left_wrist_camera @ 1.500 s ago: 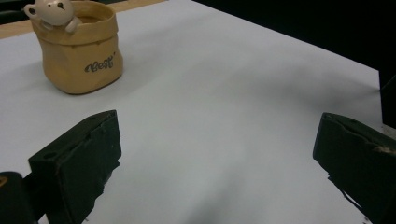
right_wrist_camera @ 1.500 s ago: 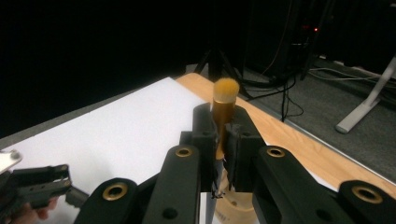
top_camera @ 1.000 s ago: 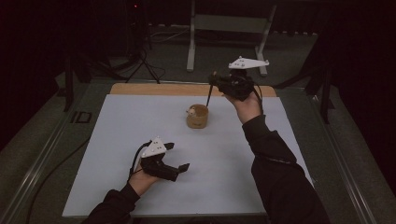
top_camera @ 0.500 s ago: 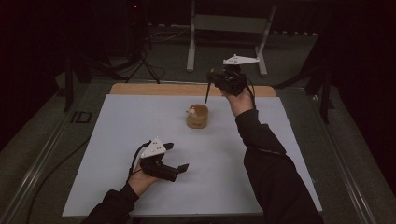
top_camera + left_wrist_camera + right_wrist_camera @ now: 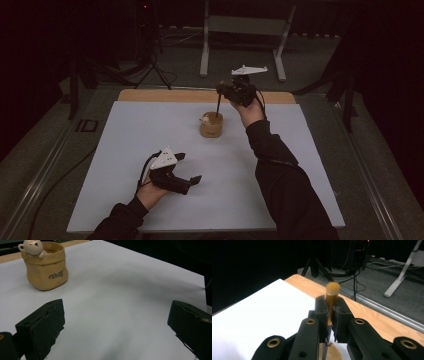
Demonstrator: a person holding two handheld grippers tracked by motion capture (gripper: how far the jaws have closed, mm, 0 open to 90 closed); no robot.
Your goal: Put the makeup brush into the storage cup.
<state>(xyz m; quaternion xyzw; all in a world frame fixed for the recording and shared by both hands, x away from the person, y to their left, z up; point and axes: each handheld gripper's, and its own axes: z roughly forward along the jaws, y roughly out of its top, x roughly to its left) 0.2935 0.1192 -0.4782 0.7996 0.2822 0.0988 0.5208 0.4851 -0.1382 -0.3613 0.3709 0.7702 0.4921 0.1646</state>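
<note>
The right claw (image 5: 226, 93), clamped on a dark pen (image 5: 218, 104), has dropped lower, bringing the tip to the mouth of the tan cup (image 5: 211, 125) near the bench's far edge; insertion looks imminent. The left claw (image 5: 189, 172) rests apart, empty.

Looks like a lab or recording studio rather than a home. Dark all round, with a lit white sheet (image 5: 150, 150) covering the wooden counter (image 5: 150, 95), black tripod legs (image 5: 152, 75) and trailing cables (image 5: 352, 272) on grey carpet beyond its far edge. Also a metal-framed stand (image 5: 245, 45) past the far right corner.
</note>
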